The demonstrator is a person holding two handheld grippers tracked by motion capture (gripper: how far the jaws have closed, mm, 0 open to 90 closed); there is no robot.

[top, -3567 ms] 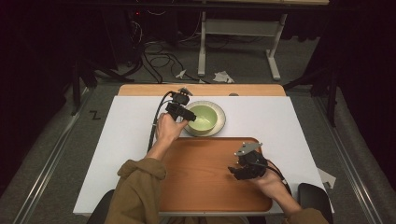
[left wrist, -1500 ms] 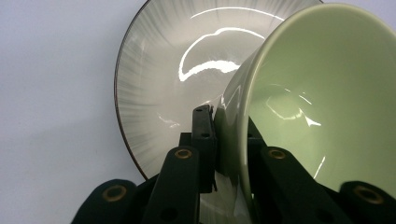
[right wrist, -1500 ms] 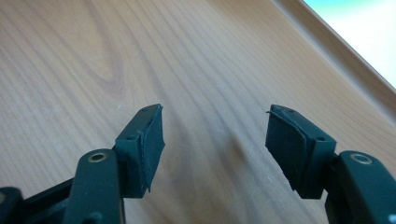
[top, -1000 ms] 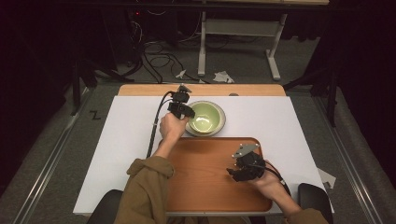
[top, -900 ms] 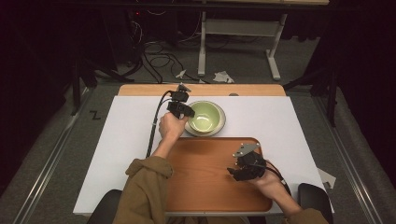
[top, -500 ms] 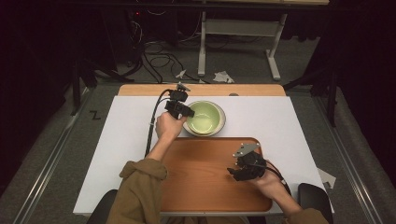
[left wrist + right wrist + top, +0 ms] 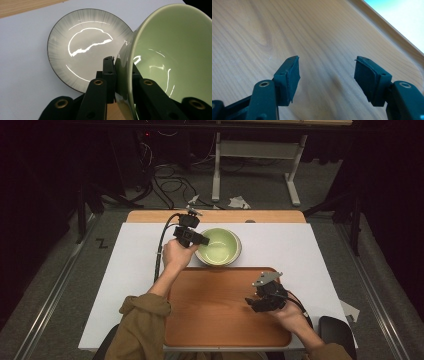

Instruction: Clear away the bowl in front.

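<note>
Compared with a second ago, the left hand has drawn slightly toward the left and lifted, tipping the pale green glazed ceramic bowl (image 7: 218, 246) with it; the right hand has not shifted.

The white surface (image 7: 310, 250) fills the middle of the high view, with the brown wooden tray (image 7: 220, 310) lying on its lower centre. The bowl sits just above the tray's upper edge, at the centre of that view. In the left gripper view the bowl (image 7: 172, 57) takes up the right half, tilted with its mouth turned to the right, and a round grey plate with a dark rim (image 7: 85, 45) lies flat on the surface beneath it at upper left.

The left claw (image 7: 123, 75) is clamped on the bowl's rim, one jaw outside the wall and one inside. The right claw (image 7: 327, 75) stands wide apart with nothing between its jaws, hovering close over the tray's wood grain (image 7: 262, 30).

The bowl is smooth and shiny, with bright light streaks inside.
</note>
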